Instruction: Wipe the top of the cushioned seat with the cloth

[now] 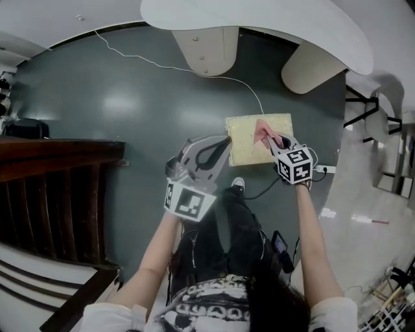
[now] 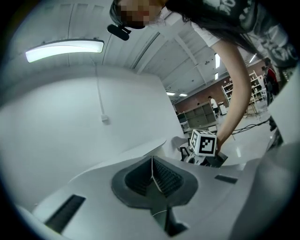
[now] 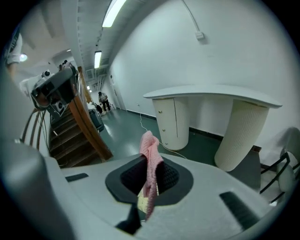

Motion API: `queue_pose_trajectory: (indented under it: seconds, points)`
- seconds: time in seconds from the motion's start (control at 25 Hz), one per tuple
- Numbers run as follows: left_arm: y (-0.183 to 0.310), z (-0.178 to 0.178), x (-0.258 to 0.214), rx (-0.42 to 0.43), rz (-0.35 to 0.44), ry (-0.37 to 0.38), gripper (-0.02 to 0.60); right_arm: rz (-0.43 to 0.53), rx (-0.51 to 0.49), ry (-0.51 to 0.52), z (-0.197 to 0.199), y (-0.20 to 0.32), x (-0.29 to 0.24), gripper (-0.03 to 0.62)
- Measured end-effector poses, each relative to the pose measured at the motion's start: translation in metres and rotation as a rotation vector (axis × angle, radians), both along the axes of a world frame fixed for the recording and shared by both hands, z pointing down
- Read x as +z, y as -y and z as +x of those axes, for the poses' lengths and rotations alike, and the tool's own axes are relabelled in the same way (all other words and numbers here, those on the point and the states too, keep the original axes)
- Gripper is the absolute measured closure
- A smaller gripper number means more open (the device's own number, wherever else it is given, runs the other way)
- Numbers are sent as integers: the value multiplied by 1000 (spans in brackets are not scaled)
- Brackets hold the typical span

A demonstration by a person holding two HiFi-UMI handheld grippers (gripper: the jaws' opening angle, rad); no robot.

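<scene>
Your right gripper (image 1: 280, 141) clamps the pink cloth (image 1: 264, 131), bunched over the cushioned seat (image 1: 241, 144), likely placed to start wiping. Left gripper (image 1: 217, 150), jaws together and empty, hangs just beside its left edge.

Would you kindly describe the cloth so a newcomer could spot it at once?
Near the white table, on the green floor, stands a pale yellow cushioned seat. Over its top, the right gripper pinches the cloth, the only pink thing.

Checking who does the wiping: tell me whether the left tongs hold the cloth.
No: the left tongs are shut on nothing, while the pink cloth hangs clamped in the right tongs.
</scene>
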State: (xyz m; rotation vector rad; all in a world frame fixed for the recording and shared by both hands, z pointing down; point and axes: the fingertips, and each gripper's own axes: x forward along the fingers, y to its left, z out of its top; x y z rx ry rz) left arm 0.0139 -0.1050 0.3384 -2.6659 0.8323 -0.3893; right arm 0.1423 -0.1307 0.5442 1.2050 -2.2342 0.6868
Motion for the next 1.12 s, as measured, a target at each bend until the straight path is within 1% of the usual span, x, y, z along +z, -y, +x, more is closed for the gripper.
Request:
queue_pose_trajectory:
  seconds: [0.24,0.4,0.6,0.72,0.84,0.96,1.12]
  points:
    - [13,13,46,-1,32,9,575,-56,-68,15,-20,20,83,582]
    - [17,10,86,17,36,26,575,-98,-82,23,-42,32,142,582]
    - [25,3,133,29,29,63,575,-158,-132,-38,-61,51,205,582]
    - [32,-2,150,16,14,65,575,-186,-149,-38,-72,64,230,582]
    - [40,-4,163,11,6,63,575,-208,-197,-91,-77,68,254,582]
    - [43,-2,169,20,7,65,575,-228,-220,-129,-74,66,271,582]
    - [48,6,171,29,2,62,575,-237,-208,-159,-58,66,279,582]
